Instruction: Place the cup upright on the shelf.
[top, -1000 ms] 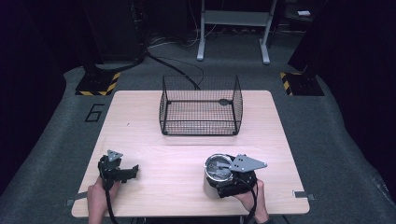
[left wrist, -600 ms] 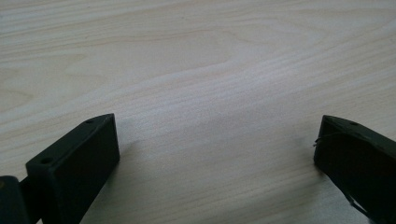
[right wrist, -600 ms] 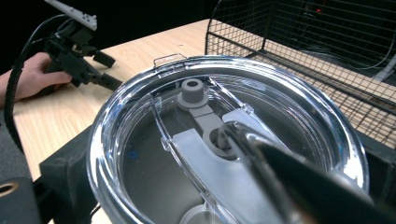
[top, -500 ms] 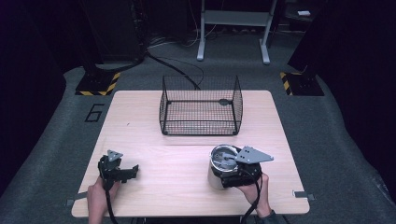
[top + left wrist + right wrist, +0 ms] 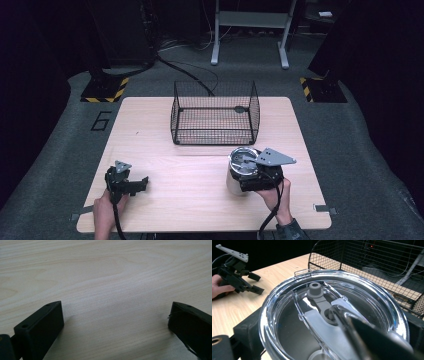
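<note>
Right gripper [image 5: 248, 176] clamps a steel tumbler [image 5: 239, 172] from both sides, holding it upright near the bench [image 5: 200, 210] front right, just short of the wire basket [image 5: 215, 112], probably its destination. Clear lid [image 5: 332, 315] on, grey slider across it. Left gripper [image 5: 144, 181] rests spread wide, empty, on the bench.

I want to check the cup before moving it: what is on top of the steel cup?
A clear plastic lid with a grey slider covers the steel cup. The lid and its reflections hide any contents.
</note>
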{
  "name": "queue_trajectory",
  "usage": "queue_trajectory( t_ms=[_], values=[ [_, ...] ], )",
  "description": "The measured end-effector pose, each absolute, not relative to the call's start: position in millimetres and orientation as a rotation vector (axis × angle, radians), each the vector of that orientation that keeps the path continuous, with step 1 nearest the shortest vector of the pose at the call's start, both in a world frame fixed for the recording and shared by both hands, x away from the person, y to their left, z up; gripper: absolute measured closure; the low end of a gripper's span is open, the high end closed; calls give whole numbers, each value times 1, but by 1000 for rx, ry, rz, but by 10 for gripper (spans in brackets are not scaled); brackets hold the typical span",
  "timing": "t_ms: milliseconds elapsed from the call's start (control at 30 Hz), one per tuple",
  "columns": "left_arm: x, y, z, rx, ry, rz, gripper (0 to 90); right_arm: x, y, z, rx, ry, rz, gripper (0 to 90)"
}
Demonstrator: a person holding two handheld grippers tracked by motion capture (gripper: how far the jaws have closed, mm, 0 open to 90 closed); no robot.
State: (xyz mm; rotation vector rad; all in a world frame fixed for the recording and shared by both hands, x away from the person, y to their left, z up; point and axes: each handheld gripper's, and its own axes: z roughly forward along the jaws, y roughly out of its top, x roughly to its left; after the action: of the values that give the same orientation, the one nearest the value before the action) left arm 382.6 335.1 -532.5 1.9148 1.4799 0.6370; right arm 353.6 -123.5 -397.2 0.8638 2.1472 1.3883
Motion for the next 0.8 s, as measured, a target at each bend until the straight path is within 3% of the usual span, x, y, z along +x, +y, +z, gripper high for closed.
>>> queue_trajectory(
  t_ms=[800],
  values=[
    [383, 335, -532, 1915, 1480, 637, 1, 382, -130, -378, 895, 2104, 1375, 36]
  ],
)
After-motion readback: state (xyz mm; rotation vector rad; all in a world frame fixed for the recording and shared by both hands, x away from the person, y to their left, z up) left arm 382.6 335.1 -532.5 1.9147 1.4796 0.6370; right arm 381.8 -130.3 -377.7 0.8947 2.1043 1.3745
